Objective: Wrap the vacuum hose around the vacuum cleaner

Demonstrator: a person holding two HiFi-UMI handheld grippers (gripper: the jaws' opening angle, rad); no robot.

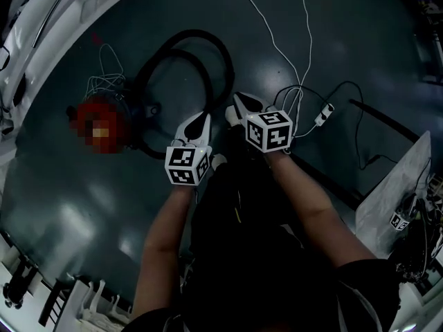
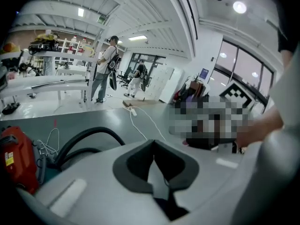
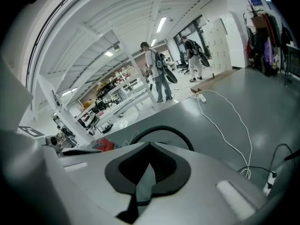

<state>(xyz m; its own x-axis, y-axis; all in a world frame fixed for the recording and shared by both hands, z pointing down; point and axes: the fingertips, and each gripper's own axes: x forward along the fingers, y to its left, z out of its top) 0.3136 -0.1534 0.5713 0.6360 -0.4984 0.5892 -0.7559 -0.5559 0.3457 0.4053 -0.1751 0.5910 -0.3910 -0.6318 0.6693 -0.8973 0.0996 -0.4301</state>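
Left hand-held gripper (image 1: 199,125) and right hand-held gripper (image 1: 239,106) jaws together, empty. Vacuum hose (image 1: 228,57) lies loose just ahead, vacuum cleaner (image 2: 16,158) ahead-left. Wrapping not begun.

vacuum cleaner (image 2: 14,158) red; vacuum hose (image 2: 97,129) black; floor (image 1: 346,33) dark grey

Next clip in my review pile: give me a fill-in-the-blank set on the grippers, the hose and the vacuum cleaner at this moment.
1. The left gripper and the right gripper both have their jaws ____, with nothing between them.
2. The black hose lies in loops on the ____.
3. The body of the vacuum cleaner is ____ in colour.
4. In the head view, the vacuum cleaner lies to the ____ of both grippers.

Missing words: shut; floor; red; left
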